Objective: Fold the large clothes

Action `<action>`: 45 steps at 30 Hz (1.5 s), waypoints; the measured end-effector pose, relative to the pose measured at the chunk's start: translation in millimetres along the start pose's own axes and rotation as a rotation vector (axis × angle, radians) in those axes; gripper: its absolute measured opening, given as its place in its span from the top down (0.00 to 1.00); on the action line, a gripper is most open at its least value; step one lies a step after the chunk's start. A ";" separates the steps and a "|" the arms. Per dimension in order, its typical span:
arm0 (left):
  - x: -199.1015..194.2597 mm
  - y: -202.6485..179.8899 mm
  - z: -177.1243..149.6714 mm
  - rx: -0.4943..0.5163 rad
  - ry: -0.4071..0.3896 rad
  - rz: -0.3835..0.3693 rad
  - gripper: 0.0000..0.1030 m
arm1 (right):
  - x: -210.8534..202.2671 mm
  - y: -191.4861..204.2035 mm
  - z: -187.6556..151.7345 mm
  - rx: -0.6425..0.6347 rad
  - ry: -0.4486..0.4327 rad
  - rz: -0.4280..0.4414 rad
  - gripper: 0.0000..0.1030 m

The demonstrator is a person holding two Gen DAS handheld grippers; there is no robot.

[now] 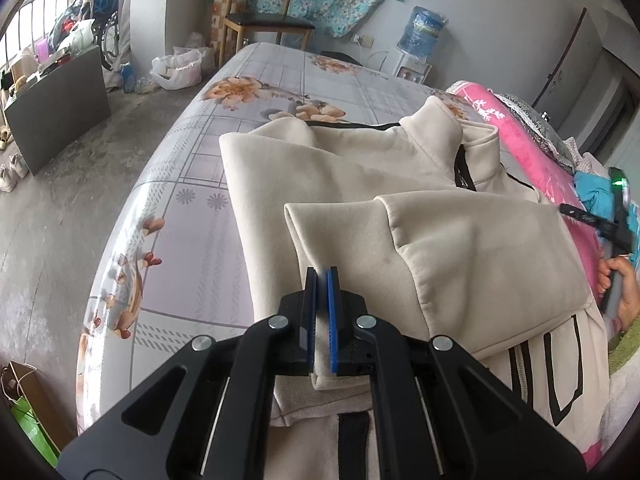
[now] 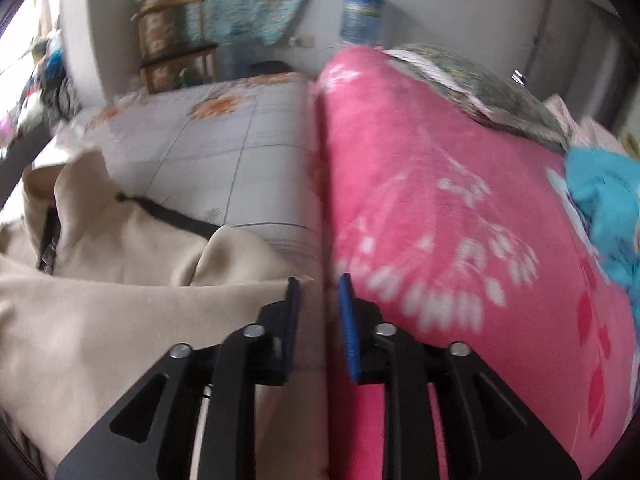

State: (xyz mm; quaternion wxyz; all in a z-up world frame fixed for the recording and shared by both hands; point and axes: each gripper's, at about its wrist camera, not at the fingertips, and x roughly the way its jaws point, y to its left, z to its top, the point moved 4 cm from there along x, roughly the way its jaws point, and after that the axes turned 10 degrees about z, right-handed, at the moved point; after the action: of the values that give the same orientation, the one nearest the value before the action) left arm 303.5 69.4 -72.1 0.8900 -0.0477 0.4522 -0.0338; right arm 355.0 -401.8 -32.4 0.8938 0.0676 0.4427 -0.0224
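Note:
A cream zip-up jacket point(image 1: 360, 168) with black trim lies on the flowered bed sheet point(image 1: 192, 184), its collar point(image 1: 436, 128) at the far end. One sleeve point(image 1: 460, 248) is folded across the body. My left gripper point(image 1: 322, 274) is shut on the cuff end of that sleeve, with cream fabric pinched between the blue pads. In the right wrist view the jacket point(image 2: 100, 280) fills the lower left. My right gripper point(image 2: 319, 280) stands open at the jacket's right edge, over the seam between sheet and blanket, with nothing between its fingers. A hand point(image 1: 624, 284) holds it at the far right.
A pink flowered blanket point(image 2: 440, 220) is heaped along the jacket's right side, with blue cloth point(image 2: 600, 208) and a grey bundle point(image 2: 480, 80) beyond. A wooden chair point(image 1: 264, 20) and water dispenser point(image 1: 420, 40) stand past the bed. Bags point(image 1: 176, 68) and a dark board point(image 1: 60, 104) sit on the floor at left.

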 end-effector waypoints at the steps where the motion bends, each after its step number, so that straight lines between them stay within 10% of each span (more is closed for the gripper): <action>1: 1.4 -0.6 0.6 0.000 0.002 -0.002 0.96 | -11.2 2.2 -4.5 -0.004 -0.011 0.023 0.73; 8: 8.8 2.5 -0.7 -0.018 0.025 -0.018 0.95 | -89.9 59.9 -86.7 -0.305 0.103 0.219 0.45; 13: 10.0 2.3 -0.3 -0.031 0.029 -0.014 0.95 | -78.1 67.9 -141.0 -0.439 0.233 0.093 0.45; 18: 9.3 2.4 -0.1 -0.032 0.024 -0.018 0.95 | -77.1 59.9 -144.1 -0.405 0.201 0.005 0.93; 27: 5.9 0.0 -4.5 -0.013 0.016 -0.018 0.95 | -75.2 44.0 -149.0 -0.360 0.166 -0.052 0.94; 36: -1.6 13.8 0.9 -0.070 -0.015 -0.053 0.90 | -111.1 34.7 -153.9 -0.336 0.167 -0.041 0.46; 45: -32.9 4.7 12.6 -0.033 -0.076 -0.102 0.87 | -133.8 58.4 -116.9 -0.152 0.041 0.238 0.41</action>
State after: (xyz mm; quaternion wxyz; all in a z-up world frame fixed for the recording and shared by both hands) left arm 294.4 78.2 -38.9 0.9028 -0.0867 0.4155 -0.0697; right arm 187.5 -330.1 9.7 0.8836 0.0520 0.4501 0.1185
